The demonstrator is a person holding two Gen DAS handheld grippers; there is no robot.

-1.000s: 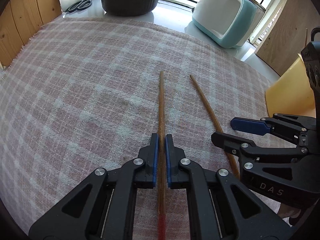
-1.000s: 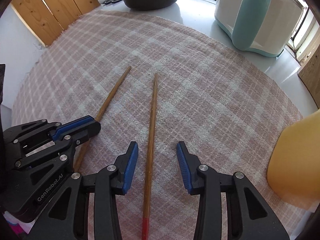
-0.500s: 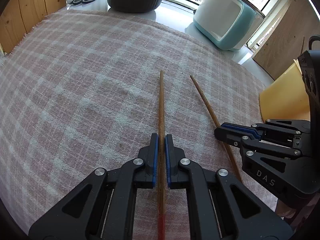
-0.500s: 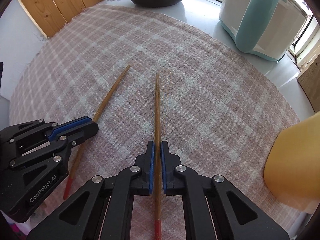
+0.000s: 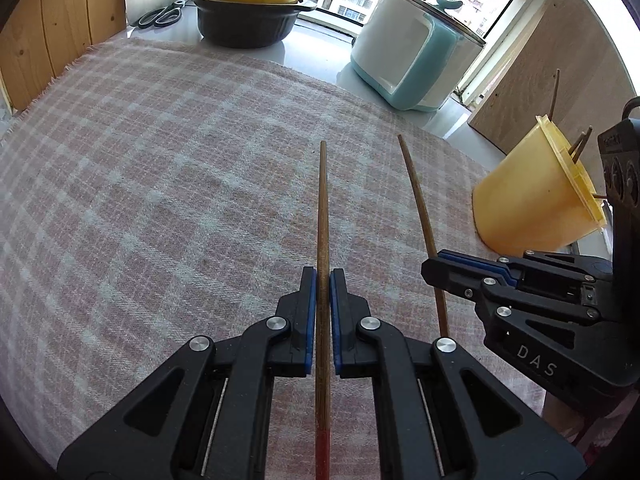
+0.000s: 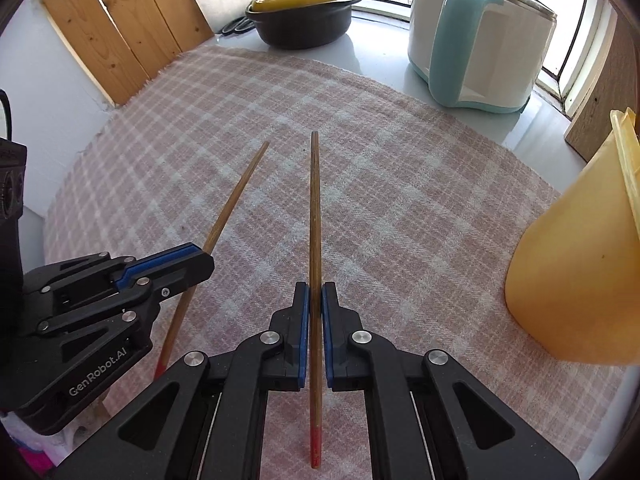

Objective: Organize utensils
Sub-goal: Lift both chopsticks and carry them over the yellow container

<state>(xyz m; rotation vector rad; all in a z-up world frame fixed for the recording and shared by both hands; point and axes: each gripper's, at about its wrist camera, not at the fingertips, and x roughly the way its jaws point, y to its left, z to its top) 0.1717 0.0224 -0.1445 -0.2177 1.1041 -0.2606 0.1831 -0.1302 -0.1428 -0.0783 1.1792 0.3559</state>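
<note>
With the yellow holder standing just off to its right, the right gripper grasps one chopstick lengthwise, while the farther left gripper clamps its own chopstick.

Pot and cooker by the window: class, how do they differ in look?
The pot is black with a yellow lid; the cooker is white and teal. The pot is low and wide; the cooker stands taller. Both are lidded, on the counter beyond the cloth.
</note>
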